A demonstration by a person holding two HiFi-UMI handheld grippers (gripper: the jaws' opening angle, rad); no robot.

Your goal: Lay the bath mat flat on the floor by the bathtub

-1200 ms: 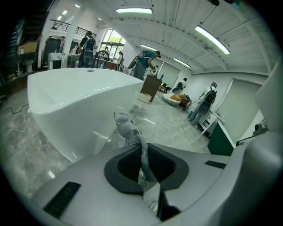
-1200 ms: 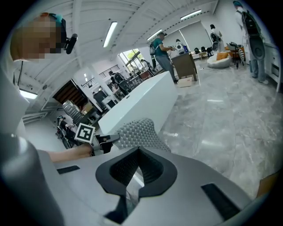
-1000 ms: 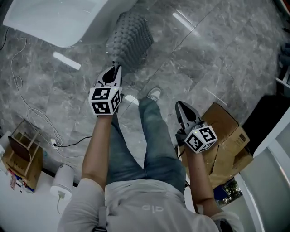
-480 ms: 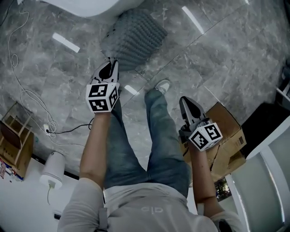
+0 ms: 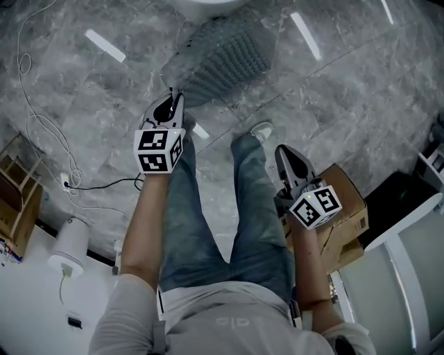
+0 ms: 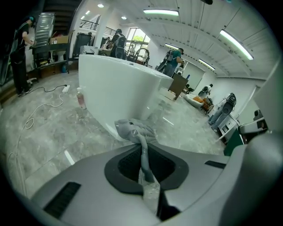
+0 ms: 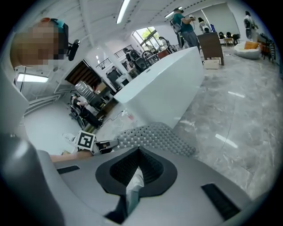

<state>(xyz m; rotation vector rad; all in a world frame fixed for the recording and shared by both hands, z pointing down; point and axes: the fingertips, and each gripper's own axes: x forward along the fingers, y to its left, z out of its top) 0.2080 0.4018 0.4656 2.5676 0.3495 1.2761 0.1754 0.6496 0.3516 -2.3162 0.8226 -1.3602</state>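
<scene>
We are pinching an edge of the studded grey bath mat (image 5: pixel 225 59) in the left tongs (image 5: pixel 174 96) to spread it beside the bathtub (image 5: pixel 208 5); the right tongs (image 5: pixel 283 150) are hanging pressed together, empty.

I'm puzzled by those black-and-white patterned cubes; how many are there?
2: one cube on the left gripper, the other cube on the right gripper. None seems hidden.
</scene>
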